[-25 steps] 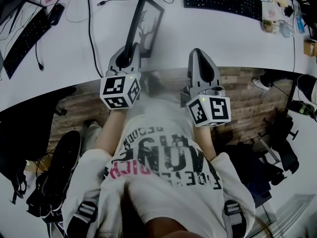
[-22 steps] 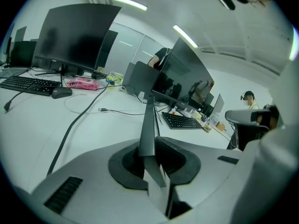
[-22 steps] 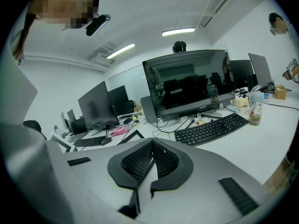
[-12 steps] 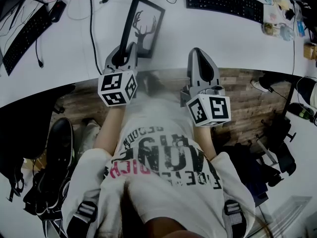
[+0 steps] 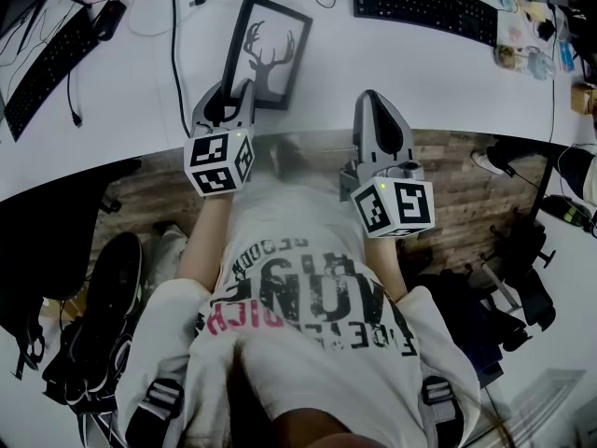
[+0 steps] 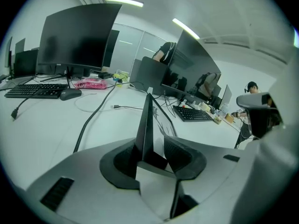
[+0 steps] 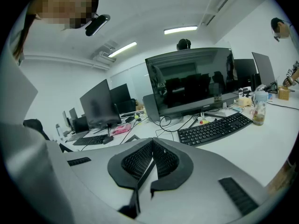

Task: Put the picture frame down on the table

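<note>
While the picture frame [image 5: 267,52] rests on the white table [image 5: 420,63], upper centre-left of the head view, apparently tilted rather than flat, the left gripper [image 5: 233,101] straddles its near edge, jaws just opening and pads loose. The right gripper [image 5: 378,124] idles pressed together, empty. Release looks nearly done; withdrawal remains.

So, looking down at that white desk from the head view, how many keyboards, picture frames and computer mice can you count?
Keyboards: 2
Picture frame: 1
Mouse: 1
Total: 4
</note>
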The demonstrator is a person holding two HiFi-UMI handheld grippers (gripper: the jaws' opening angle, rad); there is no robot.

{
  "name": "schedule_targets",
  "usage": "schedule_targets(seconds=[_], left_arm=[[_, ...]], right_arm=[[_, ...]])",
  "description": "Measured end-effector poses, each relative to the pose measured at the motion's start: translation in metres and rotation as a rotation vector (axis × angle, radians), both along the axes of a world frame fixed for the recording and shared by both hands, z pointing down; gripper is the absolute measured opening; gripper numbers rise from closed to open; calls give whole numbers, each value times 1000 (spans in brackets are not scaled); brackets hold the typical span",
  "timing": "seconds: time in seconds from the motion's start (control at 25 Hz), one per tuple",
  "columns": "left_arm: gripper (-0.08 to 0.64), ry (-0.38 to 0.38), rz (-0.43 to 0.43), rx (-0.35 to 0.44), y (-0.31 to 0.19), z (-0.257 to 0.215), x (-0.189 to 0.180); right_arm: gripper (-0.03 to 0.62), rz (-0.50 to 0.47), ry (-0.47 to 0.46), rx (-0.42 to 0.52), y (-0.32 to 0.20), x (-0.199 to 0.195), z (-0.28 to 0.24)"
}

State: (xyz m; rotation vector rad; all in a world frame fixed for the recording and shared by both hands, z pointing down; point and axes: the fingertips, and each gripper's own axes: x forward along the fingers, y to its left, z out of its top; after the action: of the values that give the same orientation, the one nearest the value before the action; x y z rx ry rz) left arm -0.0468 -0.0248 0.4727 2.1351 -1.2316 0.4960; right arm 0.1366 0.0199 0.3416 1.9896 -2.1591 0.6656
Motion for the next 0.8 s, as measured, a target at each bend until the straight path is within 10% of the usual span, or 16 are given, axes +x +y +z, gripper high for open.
schedule_targets(seconds=[0.8], left_arm=[[204,-23,1,-74,1,29,-16]], right_arm=[[0,-22,7,-6,-10,-17,3]])
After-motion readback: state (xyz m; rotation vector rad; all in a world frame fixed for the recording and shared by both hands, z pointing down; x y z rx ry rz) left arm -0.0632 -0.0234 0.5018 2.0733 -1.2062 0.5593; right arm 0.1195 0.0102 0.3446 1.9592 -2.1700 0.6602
